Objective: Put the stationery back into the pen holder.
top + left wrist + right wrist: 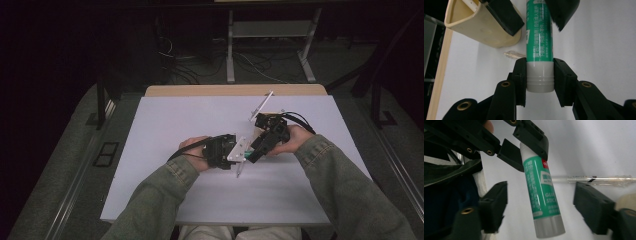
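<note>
A green glue stick (539,37) hangs level above the white table. My left gripper (540,72) is shut on its pale cap end (540,80). In the right gripper view the glue stick (541,192) slants down to a grey base, and my right gripper (541,195) stands open around it. Its two pads (495,205) sit clear of the tube on either side. In the high view both hands meet at mid-table, with the left gripper (240,152) and the right gripper (254,150) nose to nose at the glue stick (246,155).
A cream three-cornered holder (486,30) stands just behind the grippers, with a white stick (262,105) leaning out of it. A clear pen (596,179) lies on the white table board (165,125) under the glue stick. A wooden edge (200,90) runs along the far side.
</note>
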`<action>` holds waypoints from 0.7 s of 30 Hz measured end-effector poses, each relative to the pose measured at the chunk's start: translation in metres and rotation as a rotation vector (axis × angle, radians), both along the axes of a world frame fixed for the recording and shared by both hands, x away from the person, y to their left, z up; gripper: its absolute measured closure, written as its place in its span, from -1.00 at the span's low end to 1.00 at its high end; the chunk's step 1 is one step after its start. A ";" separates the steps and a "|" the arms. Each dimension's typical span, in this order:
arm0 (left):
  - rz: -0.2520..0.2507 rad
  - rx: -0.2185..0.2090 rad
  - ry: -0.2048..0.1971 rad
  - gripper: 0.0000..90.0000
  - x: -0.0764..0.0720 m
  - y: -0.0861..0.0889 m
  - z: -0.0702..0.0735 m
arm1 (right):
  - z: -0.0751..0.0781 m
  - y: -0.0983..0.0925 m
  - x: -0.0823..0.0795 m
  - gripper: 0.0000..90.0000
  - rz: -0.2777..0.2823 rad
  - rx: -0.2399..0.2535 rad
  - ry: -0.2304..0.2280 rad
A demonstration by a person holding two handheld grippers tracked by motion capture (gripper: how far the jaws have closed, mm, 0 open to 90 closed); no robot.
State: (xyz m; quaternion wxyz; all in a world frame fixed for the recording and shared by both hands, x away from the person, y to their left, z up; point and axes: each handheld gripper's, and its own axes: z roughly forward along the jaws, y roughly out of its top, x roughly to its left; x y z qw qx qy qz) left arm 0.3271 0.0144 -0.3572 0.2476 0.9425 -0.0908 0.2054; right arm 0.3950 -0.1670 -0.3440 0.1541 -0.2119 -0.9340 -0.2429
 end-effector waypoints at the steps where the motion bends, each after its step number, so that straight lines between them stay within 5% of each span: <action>1: 0.001 -0.008 0.004 0.43 0.000 0.000 -0.001 | -0.001 0.001 0.001 -0.30 0.000 0.001 0.006; 19: -0.009 0.009 0.009 0.43 -0.002 -0.004 -0.003 | -0.008 0.017 -0.001 0.12 0.056 -0.051 -0.009; 21: 0.002 -0.017 0.022 0.43 -0.003 -0.005 -0.005 | -0.009 0.018 -0.001 0.16 0.057 -0.055 -0.004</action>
